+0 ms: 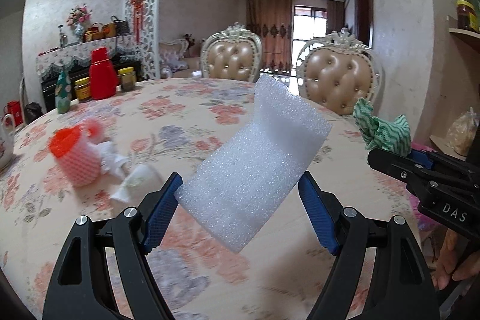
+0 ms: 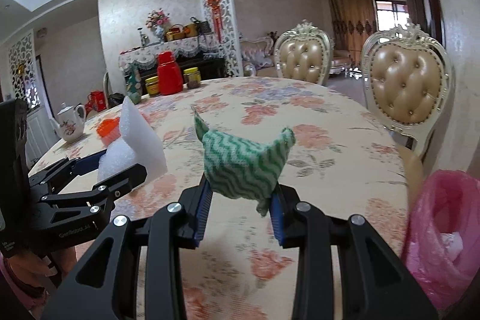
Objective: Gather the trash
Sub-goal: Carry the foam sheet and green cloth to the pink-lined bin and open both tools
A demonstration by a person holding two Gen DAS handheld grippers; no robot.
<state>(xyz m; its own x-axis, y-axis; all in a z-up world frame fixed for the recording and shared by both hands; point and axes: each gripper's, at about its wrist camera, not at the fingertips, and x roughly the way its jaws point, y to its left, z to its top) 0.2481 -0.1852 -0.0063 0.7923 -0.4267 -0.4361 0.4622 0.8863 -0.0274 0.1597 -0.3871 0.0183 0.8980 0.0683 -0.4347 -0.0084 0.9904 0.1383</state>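
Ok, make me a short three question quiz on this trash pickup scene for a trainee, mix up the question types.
1. True or false: the left tool grips a white foam piece.
2. What does the right tool hold?
A. a red thermos
B. a green and white zigzag cloth
C. a teapot
3. Fill in: the bin at the table's right edge is lined with a ____ plastic bag.

Key
1. True; both blue pads press on it.
2. B; it is pinched between the pads, above the floral tablecloth.
3. Pink.
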